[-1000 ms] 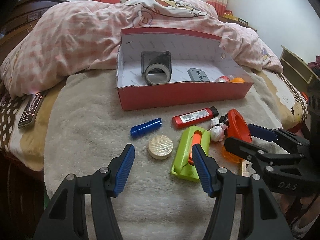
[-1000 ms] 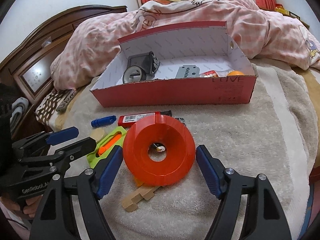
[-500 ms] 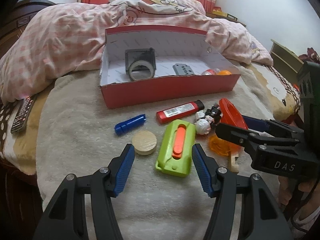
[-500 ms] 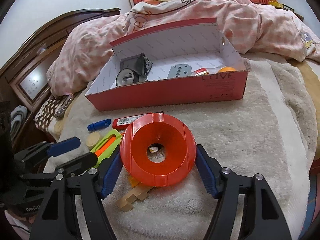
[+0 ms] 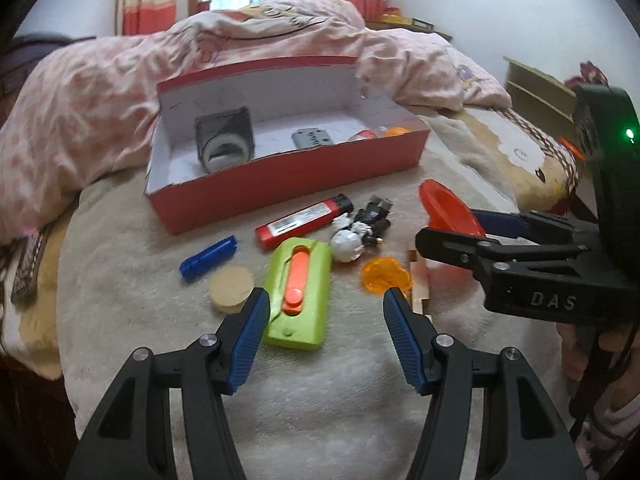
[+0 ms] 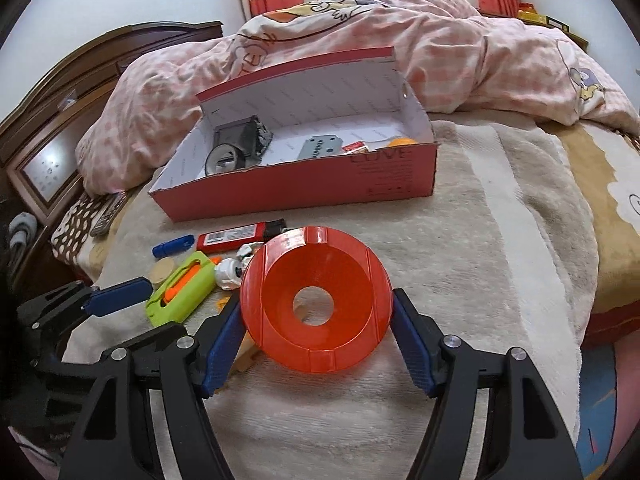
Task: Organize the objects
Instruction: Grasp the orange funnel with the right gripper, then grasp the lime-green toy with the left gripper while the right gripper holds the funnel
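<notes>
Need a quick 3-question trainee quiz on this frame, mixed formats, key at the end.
1. True or false: the right gripper is closed on the orange funnel.
2. Which lies inside the red box? A) green utility knife B) tape roll C) blue cap
3. Fill in: the left gripper is open and holds ____.

Key
1. True: both pads press the funnel's rim.
2. B: the knife and the cap lie on the blanket in front of the box.
3. Nothing: the knife's near end sits between the fingers, ungripped.

"DAS" on the right gripper (image 5: 452, 236) body — "LOVE" on the red box (image 6: 304, 188) front wall.
</notes>
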The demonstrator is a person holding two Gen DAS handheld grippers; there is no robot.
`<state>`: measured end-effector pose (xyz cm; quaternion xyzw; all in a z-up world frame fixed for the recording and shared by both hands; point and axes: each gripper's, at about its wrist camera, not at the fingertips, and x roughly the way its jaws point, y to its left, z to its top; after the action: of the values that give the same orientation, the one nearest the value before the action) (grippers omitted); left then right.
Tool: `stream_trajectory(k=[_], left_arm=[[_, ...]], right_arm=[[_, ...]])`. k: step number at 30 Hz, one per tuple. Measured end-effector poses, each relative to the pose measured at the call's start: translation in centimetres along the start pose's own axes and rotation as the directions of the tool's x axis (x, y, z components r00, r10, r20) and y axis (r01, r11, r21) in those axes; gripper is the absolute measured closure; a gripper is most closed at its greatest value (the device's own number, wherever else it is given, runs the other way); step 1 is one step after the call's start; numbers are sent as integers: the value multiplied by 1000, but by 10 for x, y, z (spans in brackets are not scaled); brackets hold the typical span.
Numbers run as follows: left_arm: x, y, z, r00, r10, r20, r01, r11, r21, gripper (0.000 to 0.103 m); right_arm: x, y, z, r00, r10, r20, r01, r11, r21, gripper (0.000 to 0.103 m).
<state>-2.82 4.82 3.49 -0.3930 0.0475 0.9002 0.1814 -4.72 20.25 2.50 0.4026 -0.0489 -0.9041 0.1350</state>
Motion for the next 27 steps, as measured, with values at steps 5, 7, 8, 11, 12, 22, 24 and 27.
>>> stream_trajectory(k=[5, 7, 8, 11, 12, 22, 24, 27], left_arm=[[13, 3, 6, 999, 37, -15, -37, 999, -5, 43], [22, 9, 7, 997, 56, -46, -57, 998, -23, 43], [29, 13, 6, 996, 55, -71, -58, 997, -42, 43], [35, 19, 5, 996, 45, -72, -49, 997, -67, 43], [36, 19, 6, 996, 47, -72, -51, 996, -66, 43], [41, 16, 10, 996, 66, -61, -69, 996, -52, 47], [38, 17, 8, 996, 68, -53, -72, 995, -62, 56], [34, 23, 7, 997, 54, -47, -58, 995, -87, 64]], right_arm=[[6, -2, -4, 1000, -15, -18, 15, 1000, -5, 32], [10, -4, -6, 999, -14, -29, 14, 1000, 1, 32], [11, -5, -6, 999, -12, -30, 12, 1000, 4, 32], [11, -7, -7, 1000, 0, -28, 0, 1000, 8, 32], [12, -7, -7, 1000, 1, -26, -1, 1000, 7, 32], [12, -8, -10, 1000, 7, -19, -7, 1000, 2, 31], [12, -8, -10, 1000, 9, -18, -9, 1000, 2, 31], [12, -8, -10, 1000, 9, -18, -9, 1000, -1, 31]])
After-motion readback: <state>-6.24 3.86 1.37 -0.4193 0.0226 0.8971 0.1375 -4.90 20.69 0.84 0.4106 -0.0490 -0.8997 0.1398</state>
